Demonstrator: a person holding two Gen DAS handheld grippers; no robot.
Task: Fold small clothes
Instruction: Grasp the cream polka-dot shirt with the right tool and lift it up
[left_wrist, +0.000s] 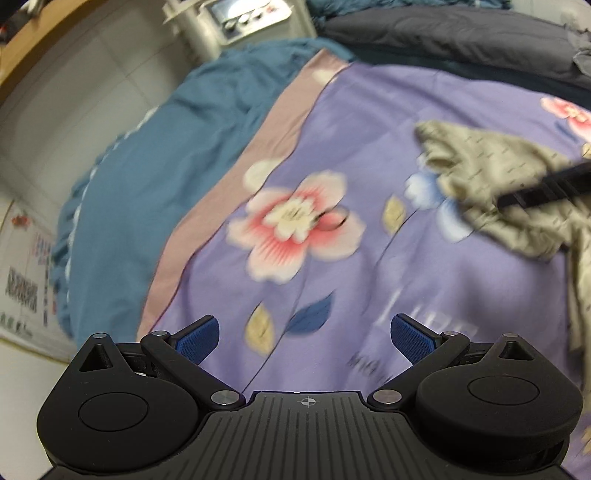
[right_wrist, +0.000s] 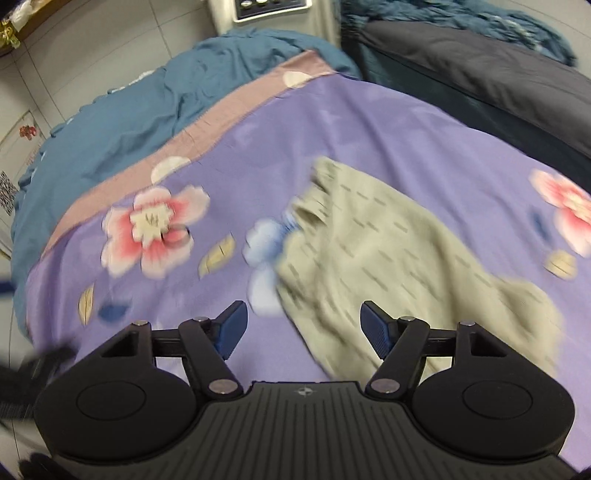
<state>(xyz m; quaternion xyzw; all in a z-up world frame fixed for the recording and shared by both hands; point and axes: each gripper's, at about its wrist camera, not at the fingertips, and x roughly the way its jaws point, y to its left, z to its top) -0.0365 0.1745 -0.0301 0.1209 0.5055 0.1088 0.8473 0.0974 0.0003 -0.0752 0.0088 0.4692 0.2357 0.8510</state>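
From the left wrist view, the left gripper (left_wrist: 304, 338) hangs with its jaws spread wide and nothing between them, over the purple sheet (left_wrist: 332, 147) near the pink flower (left_wrist: 295, 225). The garment (left_wrist: 517, 184) lies crumpled well to the right of that flower, and a dark finger of the right gripper (left_wrist: 546, 186) crosses over it; whether it touches the cloth I cannot tell. The picture is blurred. To do this step well, I judge the left gripper should travel right of the flower and take an edge, not a bunched middle

From the right wrist view, the right gripper (right_wrist: 304, 326) is also spread and empty, with the garment (right_wrist: 388, 258) right of the pink flower (right_wrist: 155, 229) and partly under its fingers. The cloth's long axis runs from its ruffled end, nearest the flower, down and away to the lower right. Pinch near that ruffled end and spread it flat before folding
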